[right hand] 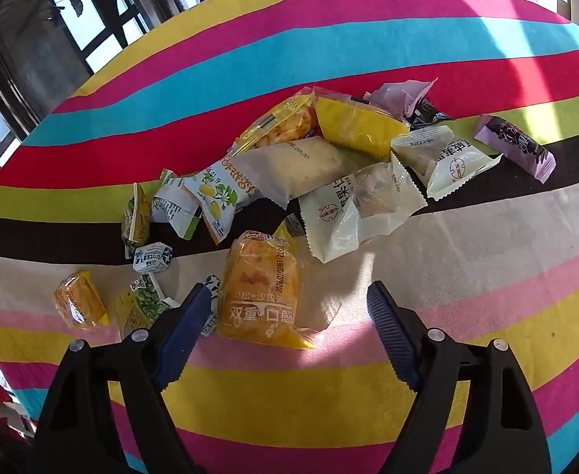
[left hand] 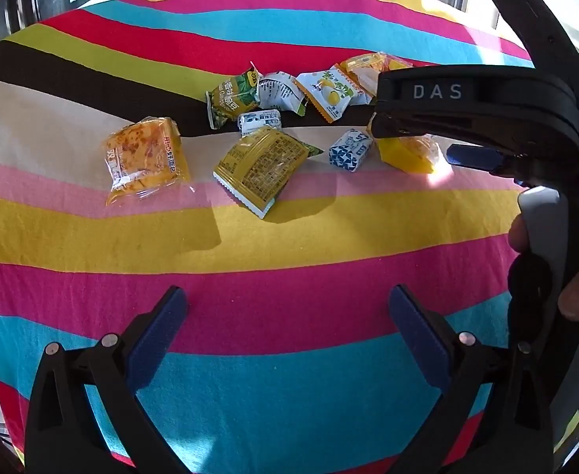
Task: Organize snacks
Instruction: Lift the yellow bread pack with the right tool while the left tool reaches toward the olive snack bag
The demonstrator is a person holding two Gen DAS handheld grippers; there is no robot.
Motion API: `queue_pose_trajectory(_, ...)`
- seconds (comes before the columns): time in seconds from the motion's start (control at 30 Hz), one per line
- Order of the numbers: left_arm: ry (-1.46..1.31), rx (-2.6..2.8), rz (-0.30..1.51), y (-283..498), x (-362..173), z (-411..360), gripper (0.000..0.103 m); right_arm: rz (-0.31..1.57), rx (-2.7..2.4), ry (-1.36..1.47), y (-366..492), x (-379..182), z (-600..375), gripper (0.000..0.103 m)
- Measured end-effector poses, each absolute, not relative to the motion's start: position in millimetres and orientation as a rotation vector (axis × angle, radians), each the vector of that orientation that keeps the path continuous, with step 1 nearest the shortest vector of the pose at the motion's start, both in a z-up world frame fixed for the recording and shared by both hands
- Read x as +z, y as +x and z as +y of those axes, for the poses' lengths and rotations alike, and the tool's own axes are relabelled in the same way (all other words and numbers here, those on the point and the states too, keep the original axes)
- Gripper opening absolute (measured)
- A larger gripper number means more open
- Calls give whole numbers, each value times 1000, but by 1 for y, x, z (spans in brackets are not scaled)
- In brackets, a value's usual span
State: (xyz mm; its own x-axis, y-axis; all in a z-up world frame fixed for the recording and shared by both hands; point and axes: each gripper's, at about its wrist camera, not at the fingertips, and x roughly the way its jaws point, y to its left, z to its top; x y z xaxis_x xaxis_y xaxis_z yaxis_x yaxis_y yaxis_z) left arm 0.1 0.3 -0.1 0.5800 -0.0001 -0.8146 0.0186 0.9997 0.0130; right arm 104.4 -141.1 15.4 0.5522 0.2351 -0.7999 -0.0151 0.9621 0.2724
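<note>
1. Right wrist view: orange bread packet (right hand: pixel 258 296) lying flat on the striped desk (right hand: pixel 487 276), between the fingers of the right tool (right hand: pixel 289 316) but nearer the left finger, untouched by either pad as far as can be told.
2. Right tool spread wide, holding nothing; in the left wrist view, seen from the side above the same orange packet (left hand: pixel 408 154), one blue pad (left hand: pixel 471 157) showing beyond it.
3. Likely light and soft: clear crinkly film around a squashy cake, slippery where sunlight glares. Best taken across the plump middle, gently, not by the thin sealed ends, which would slide or fold.
4. Just beside it, a small blue-and-white candy (right hand: pixel 153 257) and a second one (left hand: pixel 348 153), close enough to be nudged by a closing finger.
5. Further out, a heap of snacks: lemon-print sachet (right hand: pixel 214 193), long pale packet (right hand: pixel 301 166), white pastry wrappers (right hand: pixel 352 213), purple bar (right hand: pixel 514 146), all touching or overlapping.
6. Left wrist view: another orange packet (left hand: pixel 147 158) and a yellow printed packet (left hand: pixel 262 166) lying apart on the cloth.
7. Left tool (left hand: pixel 287 308) wide apart, holding nothing, well short of the snacks.
</note>
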Motion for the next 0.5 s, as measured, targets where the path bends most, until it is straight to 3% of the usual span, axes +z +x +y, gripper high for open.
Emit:
queue_pose_trajectory(0.07,22,-10,953,1,0,1,102,960,132,165,108,14,-130,65)
queue_pose_trajectory(0.1,22,-10,952,1,-1,1,102,957,151,159,107,15,-129,49)
queue_pose_trajectory(0.13,22,-10,952,1,-1,2,102,957,181,172,105,17,-130,42)
queue_pose_trajectory(0.5,21,-10,952,-1,0,8,102,855,186,169,-7,20,-198,41)
